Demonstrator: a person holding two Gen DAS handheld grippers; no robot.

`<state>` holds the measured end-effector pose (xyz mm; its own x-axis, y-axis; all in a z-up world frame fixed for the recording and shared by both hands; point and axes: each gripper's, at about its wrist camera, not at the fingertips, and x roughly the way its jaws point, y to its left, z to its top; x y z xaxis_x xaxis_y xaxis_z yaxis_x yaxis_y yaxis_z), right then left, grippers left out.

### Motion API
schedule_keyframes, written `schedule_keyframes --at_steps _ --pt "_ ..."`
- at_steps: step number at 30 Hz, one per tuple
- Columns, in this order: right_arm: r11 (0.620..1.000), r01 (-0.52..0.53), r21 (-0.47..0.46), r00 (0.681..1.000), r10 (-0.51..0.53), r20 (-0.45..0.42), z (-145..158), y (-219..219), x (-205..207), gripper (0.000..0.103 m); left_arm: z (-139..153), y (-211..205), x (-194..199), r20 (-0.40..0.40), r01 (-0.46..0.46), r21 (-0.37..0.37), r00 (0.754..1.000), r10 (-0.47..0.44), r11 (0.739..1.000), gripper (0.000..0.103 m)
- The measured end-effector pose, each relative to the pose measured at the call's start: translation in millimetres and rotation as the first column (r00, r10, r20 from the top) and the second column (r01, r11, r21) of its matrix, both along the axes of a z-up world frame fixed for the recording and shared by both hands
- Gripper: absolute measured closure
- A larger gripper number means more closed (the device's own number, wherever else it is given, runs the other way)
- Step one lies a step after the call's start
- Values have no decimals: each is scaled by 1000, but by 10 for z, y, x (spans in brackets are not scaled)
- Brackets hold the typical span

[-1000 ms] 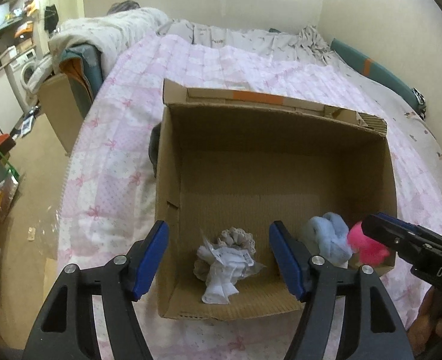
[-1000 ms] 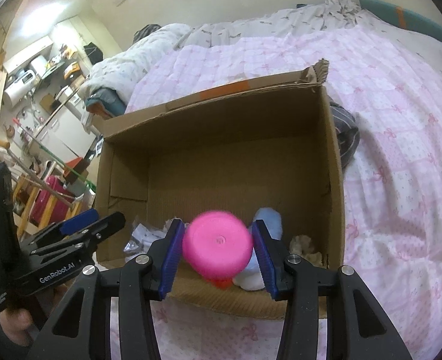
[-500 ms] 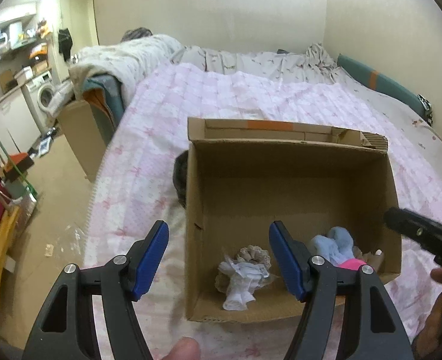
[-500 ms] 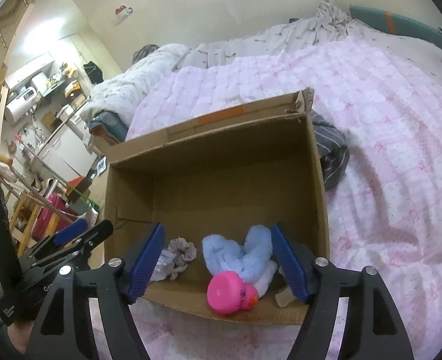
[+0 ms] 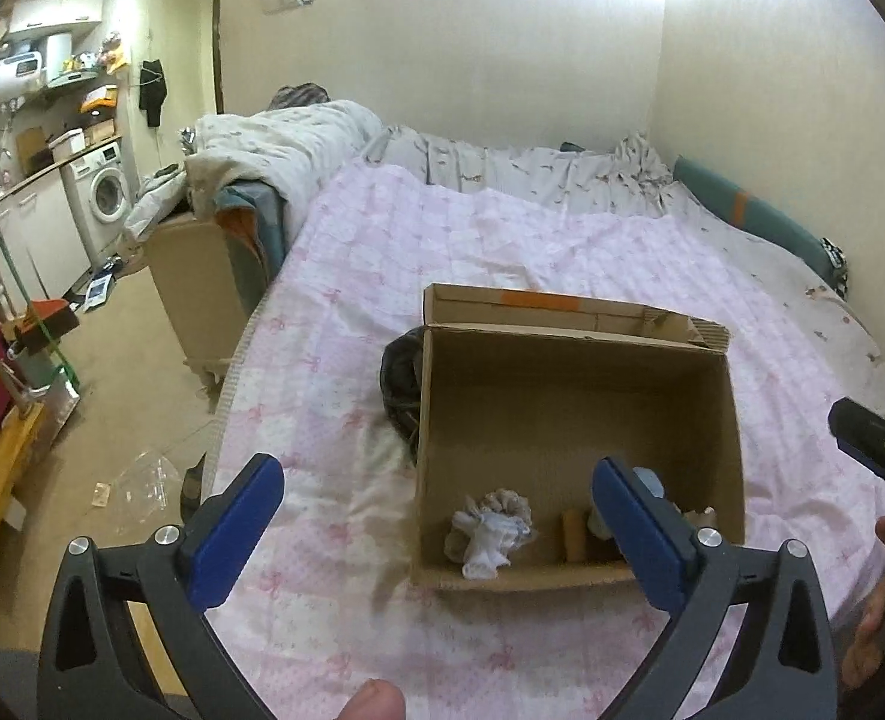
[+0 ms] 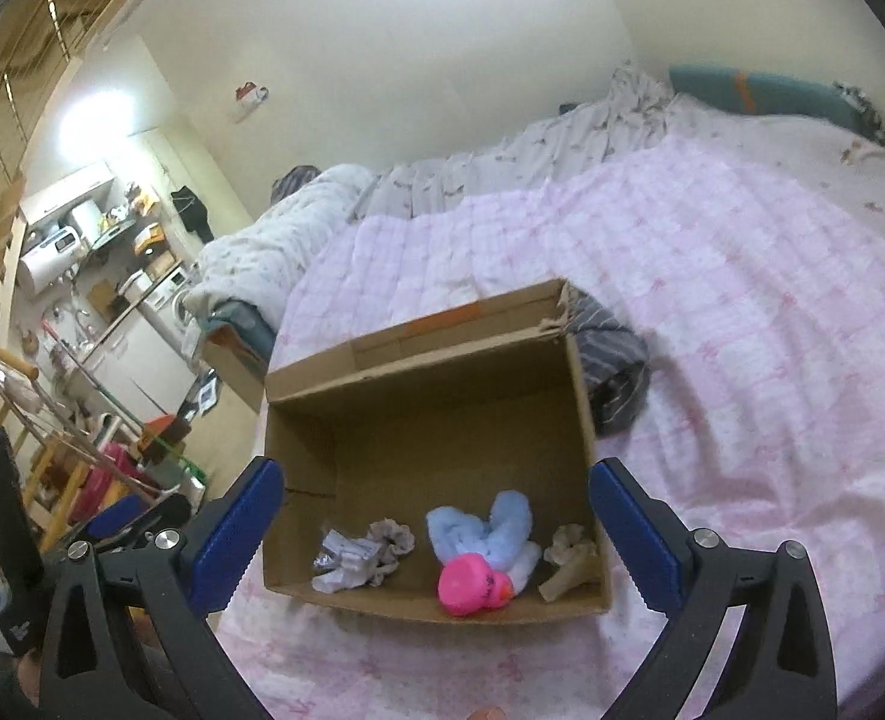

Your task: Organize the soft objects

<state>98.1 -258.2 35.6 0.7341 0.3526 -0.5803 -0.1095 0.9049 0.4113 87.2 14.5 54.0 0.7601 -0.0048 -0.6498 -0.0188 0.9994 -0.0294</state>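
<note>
— On the pink quilt [image 6: 742, 312], what do you see?

— I see the cardboard box [image 6: 580, 396]. Inside, along its near wall, lie 4 soft things: a grey-white scrunchie [image 6: 361, 555], a light blue plush [image 6: 484, 525], a pink duck toy [image 6: 472, 587] touching the plush, and a beige piece [image 6: 568, 561] in the right corner.

— And your 2 claws?

— My right gripper [image 6: 436, 525] and my left gripper [image 5: 436, 525] are both opening wide, above the box, with nothing between the jaws.
</note>
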Motion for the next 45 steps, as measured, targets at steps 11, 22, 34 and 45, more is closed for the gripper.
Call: schedule_keyframes --at_steps 11,22,34,45 --pt "987 -25 -161 999 21 -24 -92 198 -504 0 -281 -31 -402 -87 -32 6 996 33 999 0" --pt "977 -6 -213 997 -9 -70 -385 274 -503 0 -412 -152 -422 -66 30 14 997 -29 999 0" --pt "972 -1 -237 997 -16 -72 -410 292 -508 0 -395 -163 -420 -64 37 5 997 -37 999 0" --pt "963 -8 -270 998 -11 -67 -412 343 -528 0 -407 -139 -415 -71 29 -3 997 -29 1000 0"
